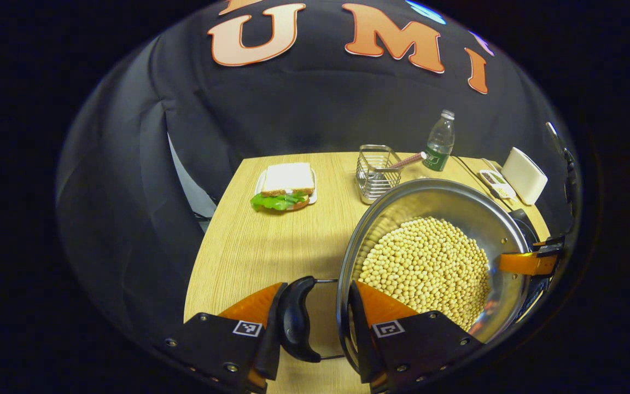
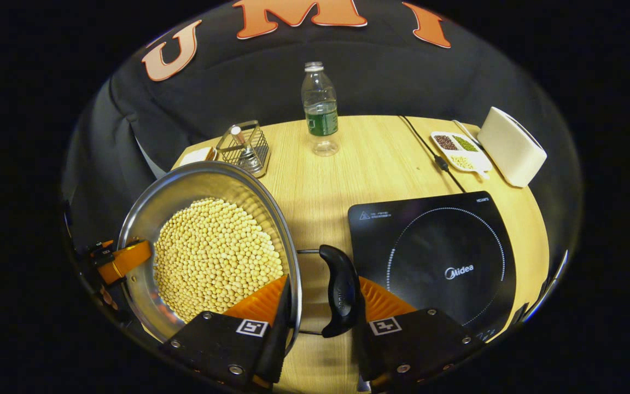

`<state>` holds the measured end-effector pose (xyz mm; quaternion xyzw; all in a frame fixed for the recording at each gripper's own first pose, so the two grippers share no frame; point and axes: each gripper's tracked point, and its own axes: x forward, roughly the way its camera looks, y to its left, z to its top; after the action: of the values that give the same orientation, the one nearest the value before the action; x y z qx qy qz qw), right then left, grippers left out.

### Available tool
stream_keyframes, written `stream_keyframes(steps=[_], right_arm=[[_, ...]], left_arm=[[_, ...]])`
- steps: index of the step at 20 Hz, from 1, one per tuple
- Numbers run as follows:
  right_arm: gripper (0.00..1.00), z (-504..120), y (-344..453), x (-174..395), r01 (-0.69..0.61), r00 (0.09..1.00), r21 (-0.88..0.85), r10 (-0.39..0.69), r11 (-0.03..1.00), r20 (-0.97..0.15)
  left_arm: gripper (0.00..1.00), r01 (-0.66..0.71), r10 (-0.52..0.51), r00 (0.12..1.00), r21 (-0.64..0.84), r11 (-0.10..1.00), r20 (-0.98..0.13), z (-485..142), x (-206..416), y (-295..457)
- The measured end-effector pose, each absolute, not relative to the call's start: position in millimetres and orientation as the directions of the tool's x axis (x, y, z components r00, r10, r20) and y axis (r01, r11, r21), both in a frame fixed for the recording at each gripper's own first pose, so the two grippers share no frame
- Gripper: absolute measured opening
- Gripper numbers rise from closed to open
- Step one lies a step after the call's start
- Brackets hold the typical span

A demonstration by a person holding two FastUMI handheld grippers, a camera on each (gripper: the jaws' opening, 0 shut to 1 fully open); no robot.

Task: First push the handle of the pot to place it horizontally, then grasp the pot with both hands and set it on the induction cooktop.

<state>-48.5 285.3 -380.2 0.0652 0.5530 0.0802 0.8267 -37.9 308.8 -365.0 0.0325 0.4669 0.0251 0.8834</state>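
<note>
I'm looking at a pale wooden tabletop point(image 2: 380, 164) set against the booth's black cloth wall. My steel pot point(image 2: 205, 186), filled with yellow beans point(image 2: 214, 257), sits to the left of the black induction cooktop point(image 2: 435, 257) and clear of it. In the right gripper view, my right gripper point(image 2: 318, 306) has its jaws straddling the pot's rim and the black side handle point(image 2: 339, 290); I cannot tell whether both fingers press on anything. In the left gripper view, my left gripper point(image 1: 315, 314) straddles the opposite black handle point(image 1: 296, 320) and rim the same way, and again I cannot tell the grip. Farther back I see a water bottle point(image 2: 320, 106), a wire basket point(image 2: 244, 148), a sandwich on a plate point(image 1: 286, 186), a white box point(image 2: 512, 145) and a small dish of beans point(image 2: 460, 150).
</note>
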Motion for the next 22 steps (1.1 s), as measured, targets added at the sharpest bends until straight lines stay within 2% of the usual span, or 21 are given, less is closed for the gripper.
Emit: stream_keyframes(steps=[1, 3, 9, 10, 11, 19, 21, 22], right_arm=[[0.53, -378.5, 283.4, -48.0, -0.057, 0.386, 0.196, 0.203, 0.979, -0.900], [0.53, -376.8, 281.2, -49.6, -0.049, 0.406, 0.197, 0.200, 0.979, -0.892], [0.53, -380.0, 281.2, -50.7, -0.025, 0.441, 0.209, 0.198, 0.978, -0.875], [0.53, -380.0, 280.3, -50.2, -0.026, 0.449, 0.209, 0.198, 0.978, -0.871], [0.53, -382.4, 281.9, -50.5, -0.026, 0.453, 0.210, 0.199, 0.977, -0.869], [0.53, -380.8, 283.3, -56.6, 0.032, 0.461, 0.205, 0.168, 0.978, -0.871], [0.53, -379.8, 282.8, -57.6, 0.041, 0.470, 0.197, 0.155, 0.980, -0.869], [0.53, -379.7, 283.1, -58.3, 0.046, 0.471, 0.192, 0.148, 0.980, -0.870]], left_arm=[[0.54, -0.009, 0.072, 0.570, 0.082, 0.997, -0.818, -359.2, -34.8, 303.2], [0.57, -0.003, 0.069, 0.585, 0.082, 0.997, -0.808, -350.2, -29.6, 289.7], [0.58, -0.005, 0.073, 0.605, 0.088, 0.996, -0.793, -327.9, -22.5, 250.5], [0.55, -0.007, 0.073, 0.605, 0.087, 0.996, -0.793, -325.9, -19.5, 238.3], [0.58, -0.006, 0.074, 0.608, 0.088, 0.996, -0.791, -323.8, -17.4, 228.7], [0.58, 0.055, 0.036, 0.607, 0.087, 0.995, -0.794, -321.6, -3.5, 134.2], [0.55, 0.070, 0.024, 0.614, 0.084, 0.994, -0.789, -321.2, 1.1, 111.9], [0.58, 0.075, 0.017, 0.615, 0.080, 0.994, -0.788, -320.5, 0.8, 101.4]])
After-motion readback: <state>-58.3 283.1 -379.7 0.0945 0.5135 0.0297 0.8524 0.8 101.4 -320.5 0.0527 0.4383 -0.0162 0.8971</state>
